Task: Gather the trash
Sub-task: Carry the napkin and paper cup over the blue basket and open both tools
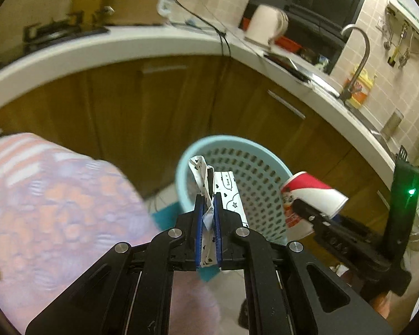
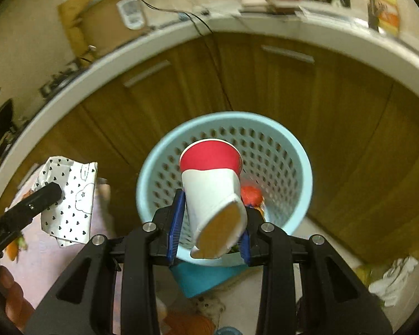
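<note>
A light blue perforated waste basket [image 1: 254,173] [image 2: 282,150] stands on the floor in front of wooden cabinets. My left gripper [image 1: 208,203] is shut on a crumpled white paper with black hearts [image 1: 206,178], held in front of the basket's near rim; the paper also shows at the left of the right wrist view [image 2: 69,192]. My right gripper [image 2: 212,209] is shut on a red and white paper cup [image 2: 212,192], tilted over the basket's mouth; the cup shows in the left wrist view [image 1: 310,198]. Red and orange trash [image 2: 251,195] lies inside the basket.
A white curved countertop [image 1: 125,42] runs above the cabinets, with a kettle [image 1: 268,23], a faucet [image 1: 357,55] and a stove [image 1: 56,30]. A table with a pink and orange patterned cloth [image 1: 56,212] is at the left. A white rag [image 2: 393,279] lies on the floor at the right.
</note>
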The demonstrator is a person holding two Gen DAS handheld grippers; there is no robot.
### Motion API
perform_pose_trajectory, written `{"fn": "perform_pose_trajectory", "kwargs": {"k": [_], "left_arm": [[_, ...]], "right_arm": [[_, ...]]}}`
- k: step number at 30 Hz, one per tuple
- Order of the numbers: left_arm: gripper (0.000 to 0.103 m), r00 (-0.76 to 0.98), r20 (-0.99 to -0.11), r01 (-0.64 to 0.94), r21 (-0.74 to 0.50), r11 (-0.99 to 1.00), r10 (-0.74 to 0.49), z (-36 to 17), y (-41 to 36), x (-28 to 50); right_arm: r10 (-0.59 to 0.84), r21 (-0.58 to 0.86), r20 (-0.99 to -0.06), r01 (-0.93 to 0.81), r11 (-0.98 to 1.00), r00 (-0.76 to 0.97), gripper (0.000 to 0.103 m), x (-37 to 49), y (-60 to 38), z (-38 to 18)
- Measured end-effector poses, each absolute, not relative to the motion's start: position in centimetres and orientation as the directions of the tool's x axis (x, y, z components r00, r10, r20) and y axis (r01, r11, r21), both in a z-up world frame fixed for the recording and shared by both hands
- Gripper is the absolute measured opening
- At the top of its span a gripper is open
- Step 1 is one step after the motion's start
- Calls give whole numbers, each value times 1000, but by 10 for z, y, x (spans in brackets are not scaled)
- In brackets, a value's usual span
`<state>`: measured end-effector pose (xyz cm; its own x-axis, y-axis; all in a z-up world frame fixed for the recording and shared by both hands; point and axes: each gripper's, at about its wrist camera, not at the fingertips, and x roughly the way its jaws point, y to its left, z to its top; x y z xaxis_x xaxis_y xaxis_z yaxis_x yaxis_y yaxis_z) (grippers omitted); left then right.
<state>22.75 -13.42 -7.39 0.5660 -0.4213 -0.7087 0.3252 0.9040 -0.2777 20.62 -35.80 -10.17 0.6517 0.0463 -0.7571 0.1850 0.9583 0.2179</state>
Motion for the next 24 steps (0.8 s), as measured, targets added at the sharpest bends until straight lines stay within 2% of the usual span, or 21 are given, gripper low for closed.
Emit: {"fn": "perform_pose_trajectory", "kwargs": {"k": [9,11,15,16,17,18,24], "left_arm": [[8,485,-771,336,-272,902,-413,-127,-183,257],[13,482,-776,335,-266,904,-407,-131,-188,259],[35,479,-778,346,-259,902,-407,-135,-193,259],[45,474,-776,353,-266,897,-417,-135,-192,258],[50,474,-773,353,-272,895,-422,-134,-190,256],[54,484,-767,347,-272,897,-420,-132,-186,254],[54,506,-750,339,-282,898,-426,-120,-173,244]], "right_arm": [[31,245,-793,272,931,609,33,227,-392,-146],[5,219,-803,287,933,596,33,229,-395,-149],[3,207,-809,280,937,588,33,231,-398,-154],[2,202,-808,275,940,589,37,231,-397,-153],[0,201,-804,271,941,595,44,231,-397,-152],[-6,196,-799,269,943,601,47,230,-397,-150],[-2,208,-776,260,943,631,49,221,-397,-136]]}}
